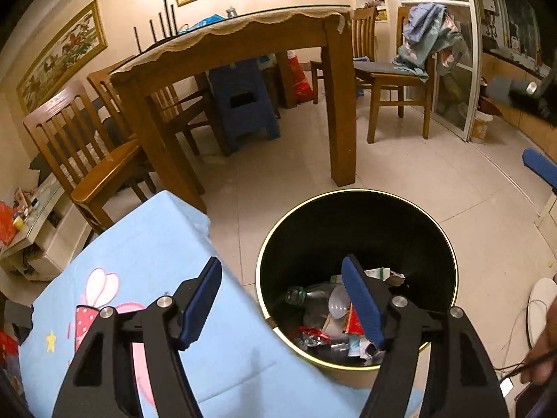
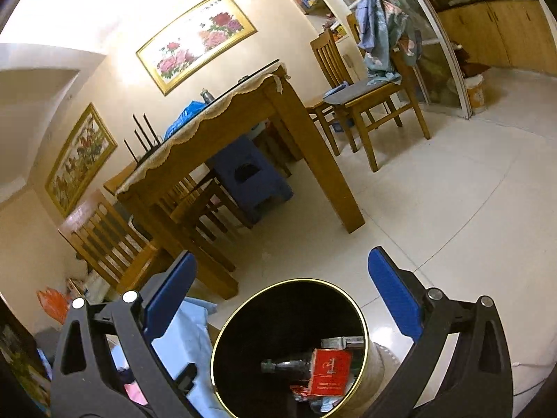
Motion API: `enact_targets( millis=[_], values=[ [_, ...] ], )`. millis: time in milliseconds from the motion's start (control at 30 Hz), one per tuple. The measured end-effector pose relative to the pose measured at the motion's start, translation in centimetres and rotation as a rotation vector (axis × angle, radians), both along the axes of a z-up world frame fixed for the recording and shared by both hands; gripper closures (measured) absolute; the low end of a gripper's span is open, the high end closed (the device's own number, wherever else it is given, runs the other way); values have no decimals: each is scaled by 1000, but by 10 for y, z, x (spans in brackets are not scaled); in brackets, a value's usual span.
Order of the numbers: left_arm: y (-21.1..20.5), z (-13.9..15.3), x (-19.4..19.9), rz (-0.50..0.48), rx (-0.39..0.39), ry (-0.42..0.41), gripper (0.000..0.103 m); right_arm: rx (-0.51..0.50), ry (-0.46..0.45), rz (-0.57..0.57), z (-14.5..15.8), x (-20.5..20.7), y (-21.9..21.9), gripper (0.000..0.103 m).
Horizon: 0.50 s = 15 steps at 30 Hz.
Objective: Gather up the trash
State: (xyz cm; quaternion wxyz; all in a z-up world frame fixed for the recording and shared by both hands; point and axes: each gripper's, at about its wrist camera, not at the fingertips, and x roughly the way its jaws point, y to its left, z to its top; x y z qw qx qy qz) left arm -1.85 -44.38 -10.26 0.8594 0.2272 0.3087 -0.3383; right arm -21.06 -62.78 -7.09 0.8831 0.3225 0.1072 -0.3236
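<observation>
A black round bin with a gold rim (image 1: 449, 244) stands on the tiled floor beside a table with a light blue cartoon cloth (image 1: 146, 244). Inside lie a clear plastic bottle (image 1: 313, 294), a red box (image 1: 353, 322), wrappers and a small white-green carton (image 1: 379, 273). My left gripper (image 1: 282, 278) is open and empty, above the bin's left rim and the cloth's edge. In the right wrist view the bin (image 2: 362, 317) sits below my right gripper (image 2: 282, 271), which is open and empty. The red box (image 2: 329, 371) and a bottle (image 2: 285, 365) show inside.
A wooden dining table (image 1: 243, 38) with chairs (image 1: 87, 160) stands behind, a blue stool (image 1: 243, 101) under it. A chair with clothes (image 1: 410, 66) stands by a glass door. A hand holding cables (image 1: 543, 358) is at the right edge.
</observation>
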Motion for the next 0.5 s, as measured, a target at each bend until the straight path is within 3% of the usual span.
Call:
enact_targets(
  millis=[167, 333, 500],
  values=[
    [50, 16, 0, 78, -25, -22, 28, -84, 122, 101, -1, 41, 28, 6],
    [128, 24, 15, 259, -8, -35, 17, -204, 248, 352, -8, 100, 95, 6],
    [218, 48, 19, 450, -22, -76, 7, -175, 312, 574, -22, 140, 175, 6]
  ],
)
